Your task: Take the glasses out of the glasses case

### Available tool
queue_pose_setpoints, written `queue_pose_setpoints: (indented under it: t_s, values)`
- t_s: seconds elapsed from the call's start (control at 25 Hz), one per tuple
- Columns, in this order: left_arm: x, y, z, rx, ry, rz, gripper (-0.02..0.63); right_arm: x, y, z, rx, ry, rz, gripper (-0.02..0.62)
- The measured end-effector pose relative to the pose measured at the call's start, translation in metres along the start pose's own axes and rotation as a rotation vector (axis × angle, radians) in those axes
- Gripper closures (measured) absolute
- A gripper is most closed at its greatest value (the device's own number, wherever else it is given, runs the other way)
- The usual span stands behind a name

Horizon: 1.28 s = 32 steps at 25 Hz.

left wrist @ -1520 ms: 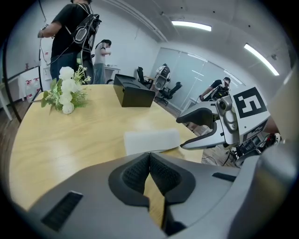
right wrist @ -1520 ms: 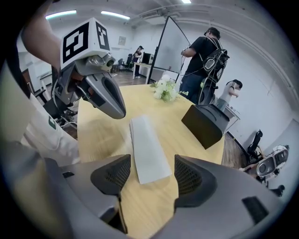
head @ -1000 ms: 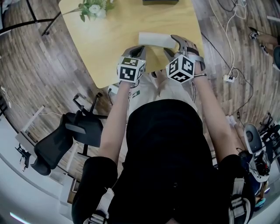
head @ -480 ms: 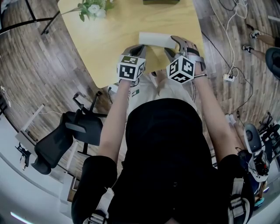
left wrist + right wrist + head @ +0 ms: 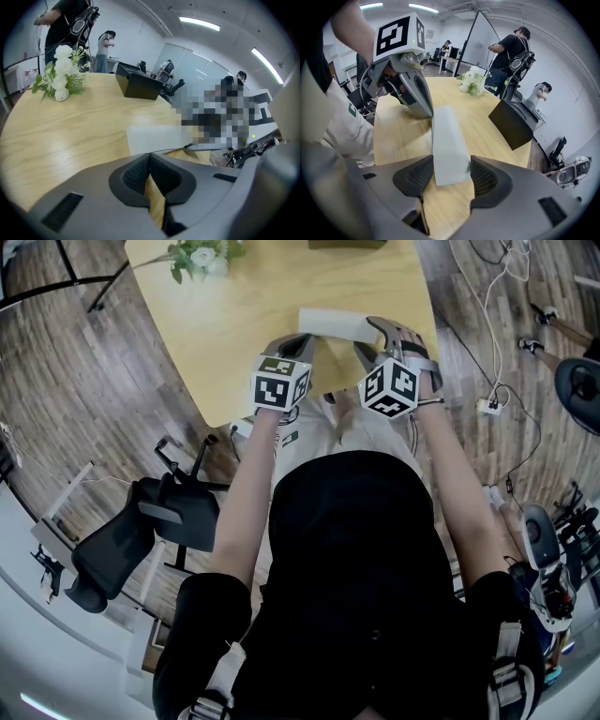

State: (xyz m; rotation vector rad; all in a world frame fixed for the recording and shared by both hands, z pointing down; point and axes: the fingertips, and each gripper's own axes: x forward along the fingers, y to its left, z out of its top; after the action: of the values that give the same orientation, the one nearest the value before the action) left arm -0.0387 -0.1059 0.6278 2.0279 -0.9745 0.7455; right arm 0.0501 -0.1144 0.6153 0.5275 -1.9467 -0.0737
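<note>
A white, closed glasses case (image 5: 333,322) lies on the light wooden table (image 5: 244,324). My right gripper (image 5: 370,334) straddles its right end. In the right gripper view the case (image 5: 447,140) fills the gap of the right gripper (image 5: 451,180); the jaws are closing and both ribbed pads (image 5: 483,180) meet its sides. My left gripper (image 5: 298,345) rests at the case's near left corner, shut and empty. In the left gripper view the left gripper (image 5: 150,164) has its pads pressed together, and the case (image 5: 154,139) lies just beyond them.
White flowers (image 5: 199,257) lie at the table's far left, and a black box (image 5: 515,122) stands at the far edge. The table's near edge (image 5: 220,418) is right by the grippers. A black chair (image 5: 141,531) is to the left, and cables (image 5: 492,381) run over the floor to the right.
Both grippers and the case keep their places. Only a dark shape at the right edge of the floor has shifted.
</note>
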Motion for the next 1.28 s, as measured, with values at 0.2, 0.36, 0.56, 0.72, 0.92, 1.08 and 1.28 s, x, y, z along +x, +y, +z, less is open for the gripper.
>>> queue_pose_setpoints:
  t_s: [0.2, 0.36, 0.56, 0.72, 0.92, 1.08, 1.28]
  values:
    - [0.000, 0.000, 0.000, 0.001, 0.002, 0.003, 0.584, 0.000, 0.000, -0.001, 0.010, -0.003, 0.031, 0.334]
    - [0.001, 0.000, 0.000, 0.006, 0.001, 0.005, 0.584, 0.000, -0.001, 0.000, 0.020, -0.004, 0.052, 0.336]
    - [0.001, 0.000, 0.000, 0.003, -0.005, 0.003, 0.584, -0.001, -0.002, -0.001, 0.032, -0.008, 0.072, 0.341]
    - [0.001, 0.000, 0.000, 0.000, -0.005, 0.003, 0.584, -0.003, -0.013, 0.001, 0.140, -0.043, 0.093, 0.428]
    - [0.001, 0.000, 0.000, -0.002, -0.005, 0.000, 0.584, -0.004, -0.011, 0.002, 0.095, -0.046, 0.093, 0.420]
    - [-0.001, -0.002, 0.001, -0.002, -0.003, 0.001, 0.584, -0.006, -0.001, -0.001, 0.066, -0.034, 0.099, 0.272]
    - [-0.001, -0.003, 0.000, -0.002, -0.004, 0.004, 0.584, -0.001, 0.000, -0.009, 0.010, -0.002, 0.038, 0.273]
